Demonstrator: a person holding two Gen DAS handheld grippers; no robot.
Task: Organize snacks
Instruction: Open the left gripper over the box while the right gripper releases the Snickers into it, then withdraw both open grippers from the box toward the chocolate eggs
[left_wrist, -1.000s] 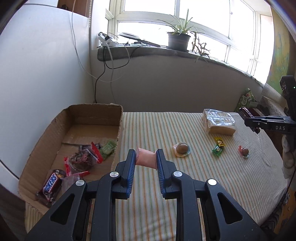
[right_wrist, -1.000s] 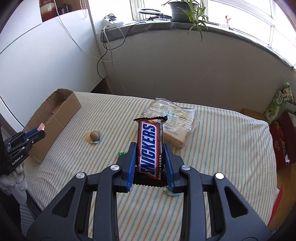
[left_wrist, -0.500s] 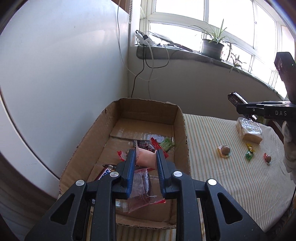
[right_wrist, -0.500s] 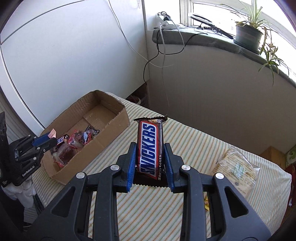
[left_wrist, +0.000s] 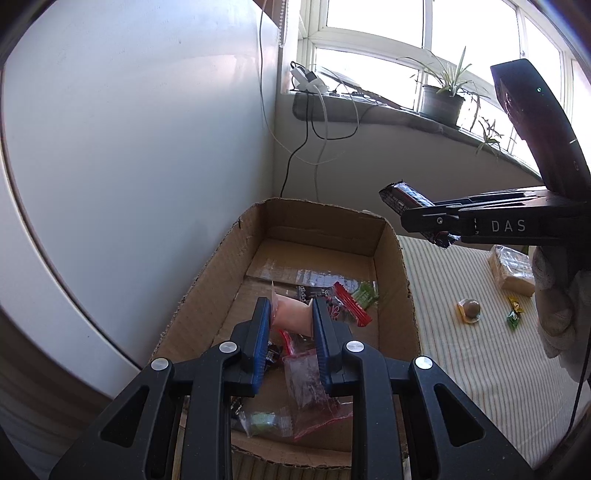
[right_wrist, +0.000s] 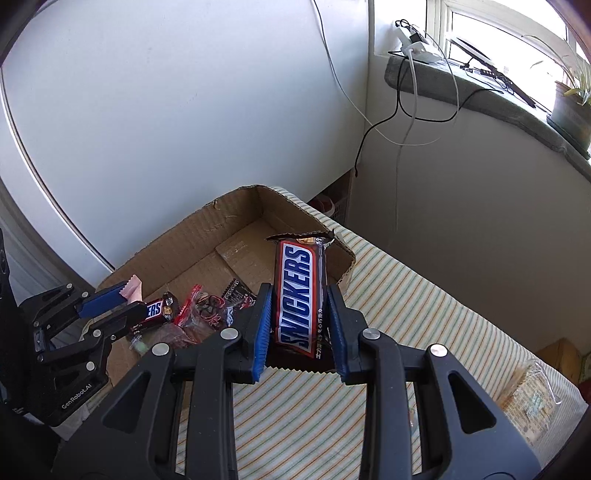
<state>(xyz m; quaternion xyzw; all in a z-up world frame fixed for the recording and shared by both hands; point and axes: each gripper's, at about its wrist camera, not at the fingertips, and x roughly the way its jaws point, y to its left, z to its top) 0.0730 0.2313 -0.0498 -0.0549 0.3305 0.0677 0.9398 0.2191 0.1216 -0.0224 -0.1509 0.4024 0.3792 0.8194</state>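
The left claw (left_wrist: 291, 314) is clamped on a pink snack packet (left_wrist: 292, 317) and hangs over the open cardboard box (left_wrist: 391, 266), which holds several wrapped snacks. The right claw (right_wrist: 299, 321) is clamped on a Snickers bar (right_wrist: 300, 295), held upright near the box's far corner, above the striped counter (right_wrist: 424, 317). A wrapped round sweet (left_wrist: 470, 308) and a green candy (left_wrist: 514, 318) lie on the counter beside the box.

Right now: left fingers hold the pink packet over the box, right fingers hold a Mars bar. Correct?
One error: the right gripper holds a Snickers bar, as the right wrist view shows. The left gripper does hold the pink packet over the box.
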